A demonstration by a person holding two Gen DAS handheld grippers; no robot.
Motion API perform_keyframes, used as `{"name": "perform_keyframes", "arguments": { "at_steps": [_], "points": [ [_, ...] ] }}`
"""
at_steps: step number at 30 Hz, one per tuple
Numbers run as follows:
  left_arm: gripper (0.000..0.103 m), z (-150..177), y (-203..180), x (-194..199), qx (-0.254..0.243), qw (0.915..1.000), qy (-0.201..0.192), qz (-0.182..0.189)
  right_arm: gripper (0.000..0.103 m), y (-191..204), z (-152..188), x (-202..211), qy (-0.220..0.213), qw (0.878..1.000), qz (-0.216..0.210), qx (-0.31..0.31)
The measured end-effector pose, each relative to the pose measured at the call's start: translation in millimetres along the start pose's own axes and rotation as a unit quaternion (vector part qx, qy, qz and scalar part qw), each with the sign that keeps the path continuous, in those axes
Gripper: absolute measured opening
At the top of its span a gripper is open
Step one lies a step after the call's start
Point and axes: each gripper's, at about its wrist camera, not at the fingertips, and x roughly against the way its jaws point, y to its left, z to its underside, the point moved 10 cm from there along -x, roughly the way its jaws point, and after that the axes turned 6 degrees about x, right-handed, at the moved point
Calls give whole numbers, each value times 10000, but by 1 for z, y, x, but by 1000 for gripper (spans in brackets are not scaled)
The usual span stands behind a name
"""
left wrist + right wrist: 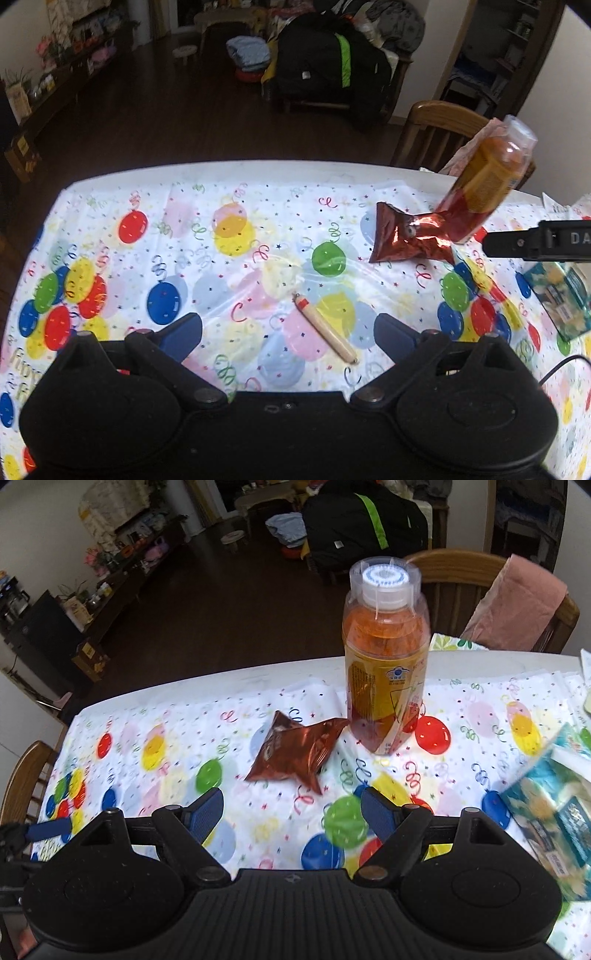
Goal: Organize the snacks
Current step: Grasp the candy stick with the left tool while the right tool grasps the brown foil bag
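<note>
Both grippers empty, jaws wide: sausage stick [325, 328] lies between the left gripper [288, 334] fingers; bottle [386, 657] stands above the right gripper [291, 814], mid-frame.

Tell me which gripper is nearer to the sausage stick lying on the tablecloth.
Left. The sausage stick lies just ahead of the left gripper, between its open jaws. The right gripper is off to the right, facing the bottle.

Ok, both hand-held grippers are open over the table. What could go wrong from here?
The tall bottle stands right beside the red foil snack bag; pulling the bag could tip it. The thin sausage stick lies flat between the left hand-held gripper fingers and may roll when pinched. The teal packet near the right hand-held gripper could get knocked.
</note>
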Motion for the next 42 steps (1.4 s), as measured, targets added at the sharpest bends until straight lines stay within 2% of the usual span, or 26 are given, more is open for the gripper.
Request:
{"name": "perform_keyframes", "arguments": {
  "at_steps": [8, 14, 15, 17, 19, 25, 31, 37, 42],
  "points": [
    [82, 5, -9, -50, 358, 9976, 589, 21, 82, -13, -11, -48, 135, 9992, -37, -380],
    [70, 10, -20, -72, 598, 9947, 830, 121, 81, -12, -16, -76, 186, 9978, -93, -633],
    [68, 11, -21, -75, 653, 9940, 872, 142, 81, -12, -16, -79, 191, 9976, -122, -655],
    [59, 13, -23, -80, 759, 9922, 961, 218, 75, -10, -15, -86, 219, 9976, -130, -645],
    [57, 15, -24, -85, 822, 9910, 1022, 251, 73, -8, -14, -91, 253, 9975, -144, -638],
    [46, 17, -26, -89, 786, 9919, 984, 161, 62, -6, -9, -103, 343, 9971, -144, -664],
    [18, 17, -26, -88, 634, 9939, 905, -50, 57, -6, -6, -104, 318, 9974, -96, -644],
    [9, 18, -27, -86, 601, 9942, 890, -24, 49, -4, -4, -99, 237, 9980, -32, -589],
    [8, 20, -23, -79, 622, 9942, 881, -20, 42, -2, -2, -90, 193, 9986, 54, -496]
  ]
}}
